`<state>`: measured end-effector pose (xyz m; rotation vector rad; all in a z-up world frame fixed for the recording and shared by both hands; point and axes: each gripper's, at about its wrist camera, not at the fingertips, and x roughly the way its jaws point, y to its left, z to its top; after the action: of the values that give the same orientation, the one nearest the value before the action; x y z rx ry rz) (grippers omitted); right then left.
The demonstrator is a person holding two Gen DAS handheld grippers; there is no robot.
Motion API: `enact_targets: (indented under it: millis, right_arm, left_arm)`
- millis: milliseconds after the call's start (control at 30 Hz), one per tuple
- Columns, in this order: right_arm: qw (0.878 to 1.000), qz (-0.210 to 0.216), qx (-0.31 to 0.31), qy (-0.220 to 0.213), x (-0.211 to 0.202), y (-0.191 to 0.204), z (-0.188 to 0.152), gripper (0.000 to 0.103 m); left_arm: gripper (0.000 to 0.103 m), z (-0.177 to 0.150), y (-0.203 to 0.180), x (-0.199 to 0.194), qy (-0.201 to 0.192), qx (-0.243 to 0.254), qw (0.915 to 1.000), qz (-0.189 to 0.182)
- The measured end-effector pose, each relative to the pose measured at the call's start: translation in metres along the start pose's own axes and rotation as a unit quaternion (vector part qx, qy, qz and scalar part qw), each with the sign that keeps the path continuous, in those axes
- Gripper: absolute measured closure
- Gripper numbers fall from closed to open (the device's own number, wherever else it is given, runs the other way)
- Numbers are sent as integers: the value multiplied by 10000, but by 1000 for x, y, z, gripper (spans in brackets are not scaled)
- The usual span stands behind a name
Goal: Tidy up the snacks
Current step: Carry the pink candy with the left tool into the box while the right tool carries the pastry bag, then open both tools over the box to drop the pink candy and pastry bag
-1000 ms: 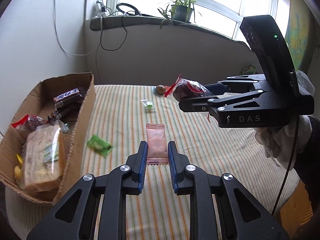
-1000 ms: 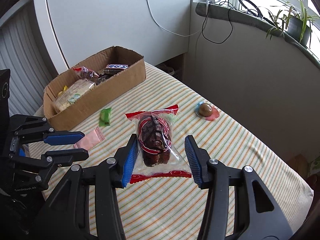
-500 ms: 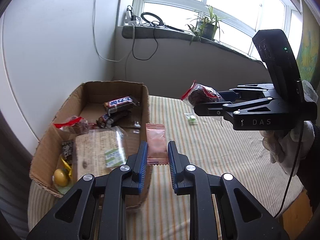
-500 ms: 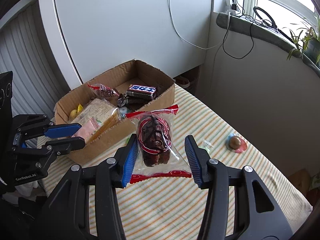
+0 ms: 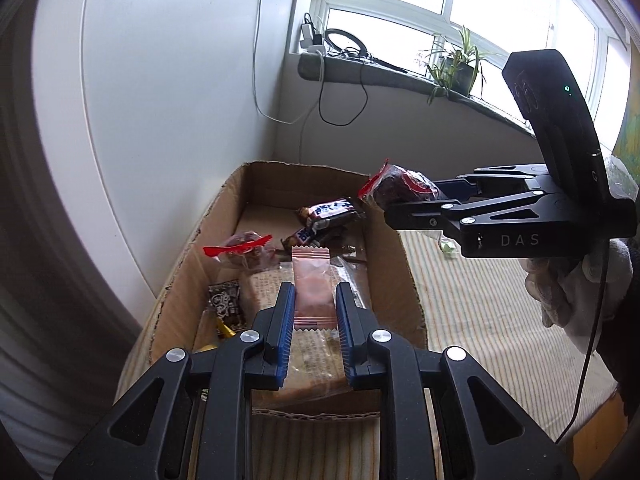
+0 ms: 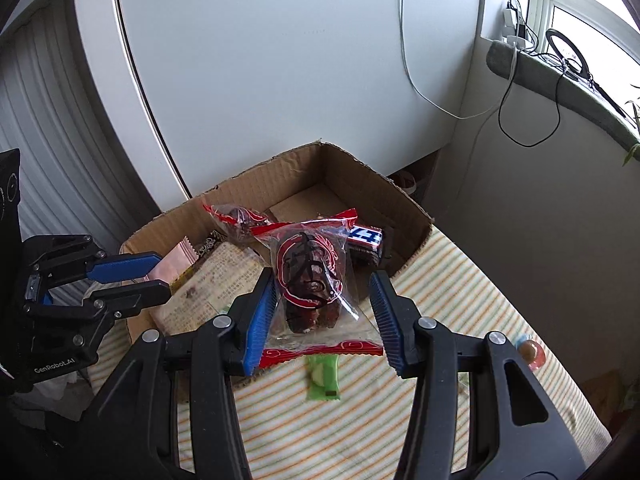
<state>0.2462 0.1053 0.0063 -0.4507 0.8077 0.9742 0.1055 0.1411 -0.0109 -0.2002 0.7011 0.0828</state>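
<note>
My left gripper is shut on a pink sachet and holds it above the cardboard box. It also shows in the right wrist view at the left, over the box. My right gripper is shut on a clear bag of dark red snack with red edges, held over the box's near wall. In the left wrist view that gripper holds the bag above the box's right wall.
The box holds chocolate bars, a red-edged bag, a large wrapped biscuit pack and a small dark packet. On the striped cloth lie a green packet and a round sweet. A white wall is behind the box.
Both grippers have moved left with their loads, from over the striped cloth to above the box. The box now fills the middle of both views.
</note>
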Motion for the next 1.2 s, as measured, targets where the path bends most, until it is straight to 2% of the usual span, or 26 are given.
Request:
enact_targets:
  millis: [433,767,800,833,900,933,967,1200]
  right_arm:
    - [9999,22,51,154,35,9,18,53]
    - [9998,39,50,174,39,12,20,53]
    - [9999,40,45,160,39,12,21,49]
    - [9999,29,41,136,38,13,21,38]
    - [10000,14,18,45,35,14,22,24]
    - [10000,5,12,4,33,15,22,23]
    - [10000,3,19,-11,32,15,23,23]
    - [9998,21,175,-95,18,2,19,23]
  left_arm:
    - [84,0,15,3,6,-18,10000,45]
    - [84,1,14,3,1,-52,9999,106]
    - [84,1,13,3,-3,-47,9999,106]
    - [84,1,13,2,-14,-46,9999,112]
    - [80,1,12,1,-17,-45,9999,152]
    - [74,1,12,1,-21,-55,9998,165]
    - [72,1,12,0,-30,-68,9998,170]
    - [72,1,13,-3,-60,-129,9997,184]
